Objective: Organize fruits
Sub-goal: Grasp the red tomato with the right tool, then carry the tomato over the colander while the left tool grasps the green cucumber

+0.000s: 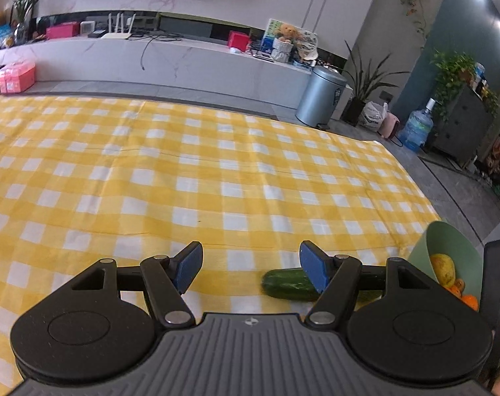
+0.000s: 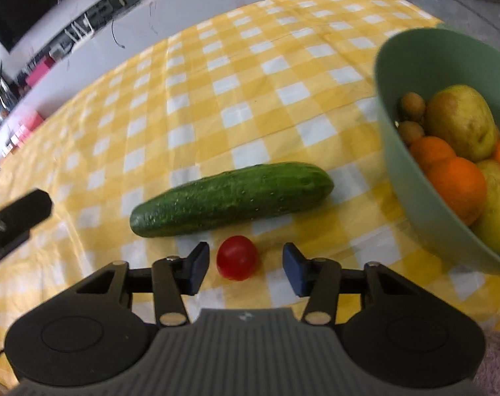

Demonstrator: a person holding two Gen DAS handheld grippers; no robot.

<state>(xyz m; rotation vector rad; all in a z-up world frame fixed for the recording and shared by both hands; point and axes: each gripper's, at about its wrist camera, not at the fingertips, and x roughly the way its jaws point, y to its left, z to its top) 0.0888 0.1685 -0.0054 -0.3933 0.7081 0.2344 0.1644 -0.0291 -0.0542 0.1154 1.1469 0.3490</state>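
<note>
A dark green cucumber (image 2: pixel 231 198) lies on the yellow checked cloth (image 2: pixel 216 92), and a small red tomato (image 2: pixel 237 257) sits just in front of it. My right gripper (image 2: pixel 245 269) stands over the tomato with its blue pads on either side and gaps to both, so it is open. To the right is a pale green bowl (image 2: pixel 398 151) holding oranges, pears and small brown fruits. In the left wrist view my left gripper (image 1: pixel 250 267) is open over bare cloth (image 1: pixel 183 171); the cucumber (image 1: pixel 289 284) lies partly behind its right finger, and the bowl (image 1: pixel 454 247) shows at the right edge.
A black part of the other gripper (image 2: pixel 15 221) juts in at the left of the right wrist view. Beyond the table are a white marble ledge (image 1: pixel 170 62), a metal bin (image 1: pixel 322 95), plants and a water jug (image 1: pixel 416 128).
</note>
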